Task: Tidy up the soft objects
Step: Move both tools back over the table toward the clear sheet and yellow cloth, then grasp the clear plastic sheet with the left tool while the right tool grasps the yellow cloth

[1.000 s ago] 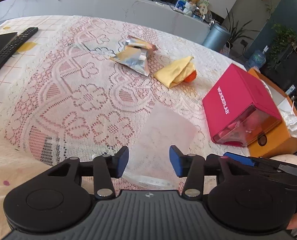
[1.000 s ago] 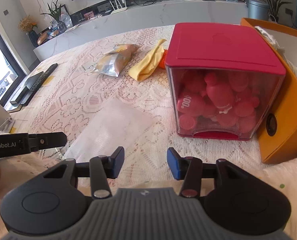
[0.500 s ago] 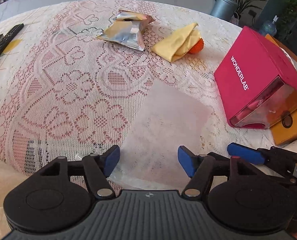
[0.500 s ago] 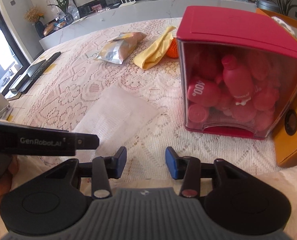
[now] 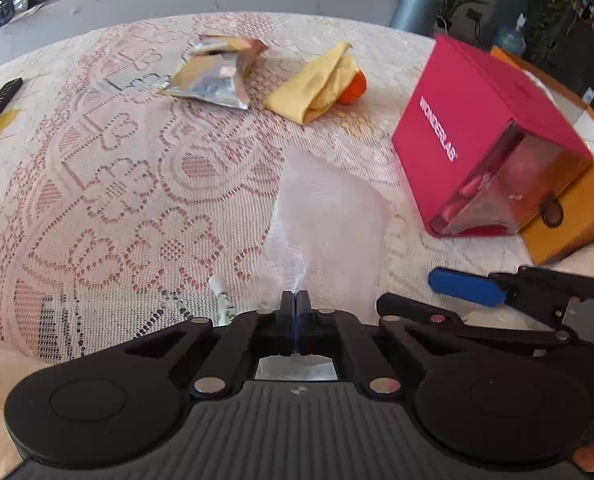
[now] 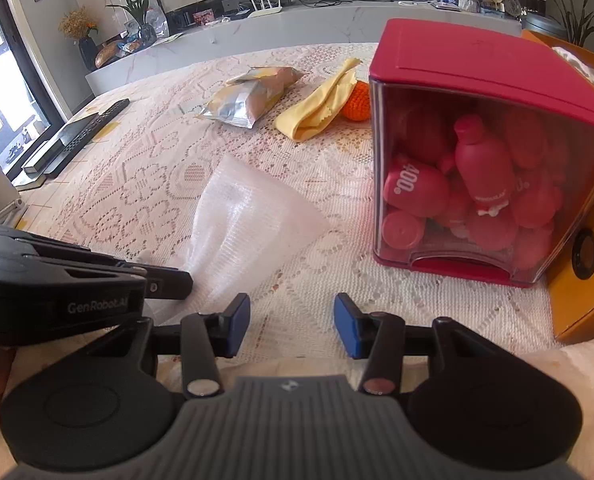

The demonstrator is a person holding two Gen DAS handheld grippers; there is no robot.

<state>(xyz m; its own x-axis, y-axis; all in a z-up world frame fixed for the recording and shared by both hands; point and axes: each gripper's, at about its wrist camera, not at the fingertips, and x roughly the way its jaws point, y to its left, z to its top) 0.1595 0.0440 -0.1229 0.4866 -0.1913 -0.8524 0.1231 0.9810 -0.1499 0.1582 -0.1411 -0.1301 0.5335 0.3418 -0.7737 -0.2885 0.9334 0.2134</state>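
White translucent bubble-wrap sheet lies on the pink-and-white lace tablecloth near the table's front edge, and its near corner is pinched between the pads of the left gripper, whose jaws have just been closing and now stand together on the film, which puckers upward from the pinch. The right gripper hovers just beside it over bare lace, its blue-padded jaws apart with nothing between them. Close on the right stands a magenta box with a clear front full of small pink bottles, and against its far side sits an orange box, cut off by the frame edge so that its contents are hard to make out. Farther back on the cloth lie a crumpled silver foil snack bag, a folded yellow cloth and a small orange knitted ball half hidden behind that cloth and touching it. Two black remote controls rest near the left edge of the table. A small white tube-like thing lies just left of the closed jaws; what it is cannot be told. Only a fingertip of the person's hand shows at the lower right corner of the left wrist view.
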